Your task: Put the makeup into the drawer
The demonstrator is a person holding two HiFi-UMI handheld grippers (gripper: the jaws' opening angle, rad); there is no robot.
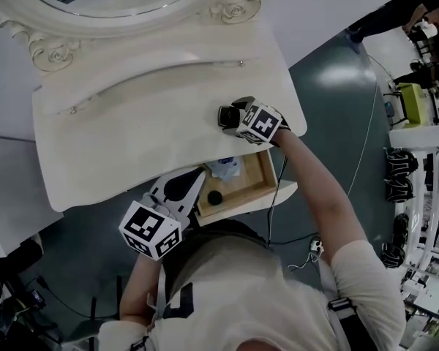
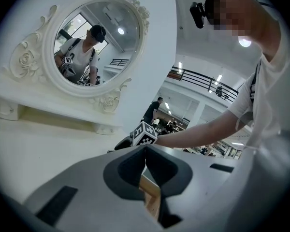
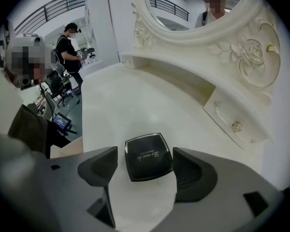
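A black square makeup compact point(image 3: 148, 157) lies flat on the white dressing table point(image 1: 132, 123), near its right front edge. My right gripper point(image 3: 145, 152) points steeply down over the compact, jaws open on either side of it and pads clear of it. From the head view the right gripper point(image 1: 233, 113) covers most of the compact point(image 1: 224, 116). Below the tabletop the wooden drawer point(image 1: 265, 178) is pulled out, with a pale blue item point(image 1: 225, 168) and a small black round item point(image 1: 215, 197) inside. My left gripper point(image 1: 192, 186) sits at the drawer's left side, tips together and empty point(image 2: 145, 149).
An oval mirror in an ornate white frame point(image 1: 139, 13) stands at the table's back, with a small knobbed drawer point(image 3: 237, 126) beneath it. The table's right edge point(image 1: 296, 101) drops to grey floor with cables point(image 1: 314, 247). Other people stand in the room behind point(image 3: 70, 45).
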